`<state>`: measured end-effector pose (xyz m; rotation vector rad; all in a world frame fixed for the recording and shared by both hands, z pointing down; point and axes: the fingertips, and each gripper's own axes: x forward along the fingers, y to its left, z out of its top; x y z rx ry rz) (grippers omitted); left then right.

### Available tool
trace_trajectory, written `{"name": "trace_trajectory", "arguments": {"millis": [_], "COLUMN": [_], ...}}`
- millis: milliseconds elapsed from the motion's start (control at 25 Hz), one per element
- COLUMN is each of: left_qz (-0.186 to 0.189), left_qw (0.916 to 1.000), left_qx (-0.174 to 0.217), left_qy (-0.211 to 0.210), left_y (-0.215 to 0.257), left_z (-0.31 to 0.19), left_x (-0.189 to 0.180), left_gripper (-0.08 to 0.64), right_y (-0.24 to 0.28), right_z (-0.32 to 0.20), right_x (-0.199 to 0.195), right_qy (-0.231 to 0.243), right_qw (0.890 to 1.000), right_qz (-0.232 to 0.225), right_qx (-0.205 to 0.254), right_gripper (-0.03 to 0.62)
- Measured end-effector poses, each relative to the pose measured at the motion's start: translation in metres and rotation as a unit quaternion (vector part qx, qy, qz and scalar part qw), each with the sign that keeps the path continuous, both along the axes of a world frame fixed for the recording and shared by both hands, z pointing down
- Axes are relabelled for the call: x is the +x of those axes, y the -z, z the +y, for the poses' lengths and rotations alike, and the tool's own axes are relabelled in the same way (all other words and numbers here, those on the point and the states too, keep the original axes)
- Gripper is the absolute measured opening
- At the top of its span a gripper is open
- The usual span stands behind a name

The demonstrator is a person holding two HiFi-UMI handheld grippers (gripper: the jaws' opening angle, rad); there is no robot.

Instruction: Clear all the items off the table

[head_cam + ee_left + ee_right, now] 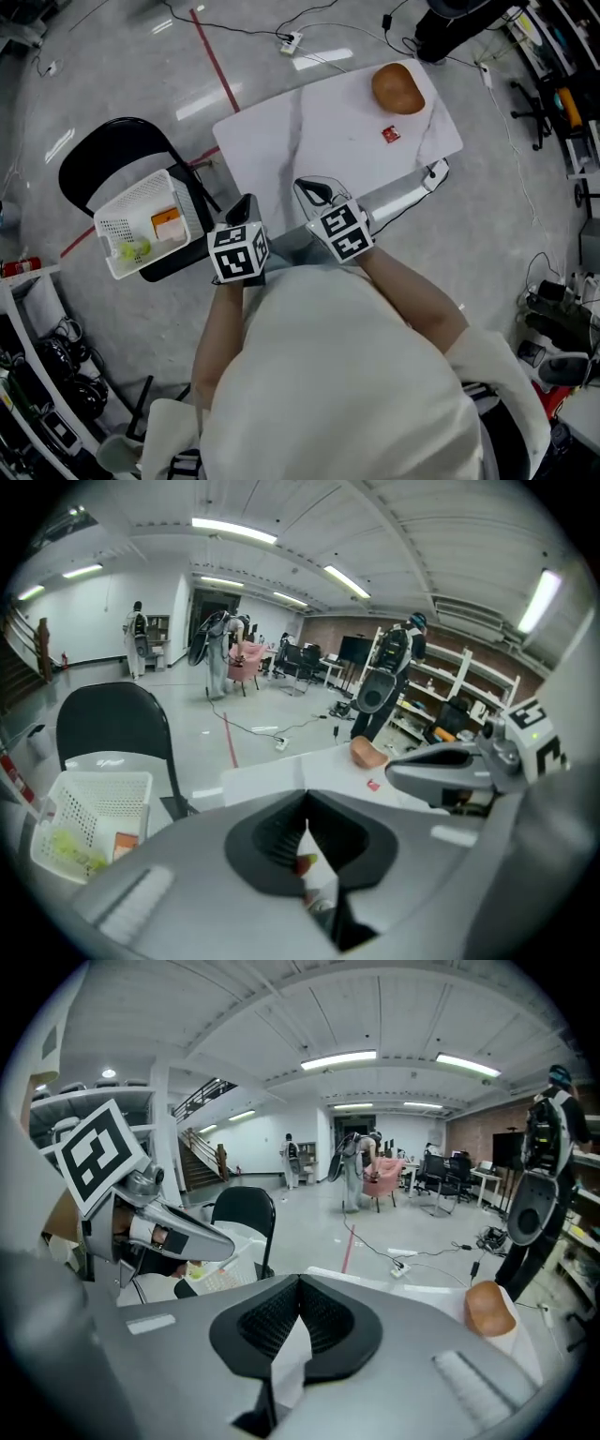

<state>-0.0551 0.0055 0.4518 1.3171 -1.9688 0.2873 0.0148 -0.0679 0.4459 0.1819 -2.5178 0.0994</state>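
A brown rounded loaf-like item [397,88] and a small red packet [391,134] lie at the far end of the white table [309,131]. My left gripper [246,202] and right gripper [313,191] hang side by side over the table's near edge, both shut and empty. In the left gripper view the shut left gripper [305,795] points across the table [272,778] at the brown item [369,753], with the right gripper [394,775] beside it. The right gripper view shows its shut right gripper [299,1280], the brown item [489,1309] and the left gripper [228,1247].
A black chair [111,150] left of the table bears a white basket [131,202] that holds an orange box [167,226] and a green item [134,249]. Cables and a power strip [292,41] lie on the floor beyond. Shelving [37,394] stands at the lower left.
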Motion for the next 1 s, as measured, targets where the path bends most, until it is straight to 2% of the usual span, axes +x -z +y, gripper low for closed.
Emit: {"name": "trace_trajectory", "arguments": {"millis": [320, 560, 800, 1000], "left_qz": [-0.004, -0.004, -0.008, -0.011], "left_qw": [0.9971, 0.9912, 0.9814, 0.9699], "left_qx": [-0.001, -0.004, -0.004, -0.004], "left_qy": [-0.076, -0.132, -0.192, -0.243], "left_y": [-0.009, -0.015, -0.016, -0.016], "left_z": [-0.065, -0.104, -0.145, -0.174], "left_x": [0.076, 0.129, 0.169, 0.198], "left_gripper": [0.008, 0.008, 0.009, 0.008], "right_y": [-0.008, -0.011, -0.012, -0.010], "right_z": [-0.057, -0.089, -0.118, -0.136], "right_x": [0.089, 0.148, 0.202, 0.238], "right_qy": [-0.082, -0.137, -0.199, -0.254], "right_qw": [0.997, 0.991, 0.980, 0.967], "right_qz": [-0.006, -0.005, -0.007, -0.008], "right_qx": [-0.004, 0.000, 0.014, 0.013], "right_gripper": [-0.002, -0.002, -0.002, -0.002]}}
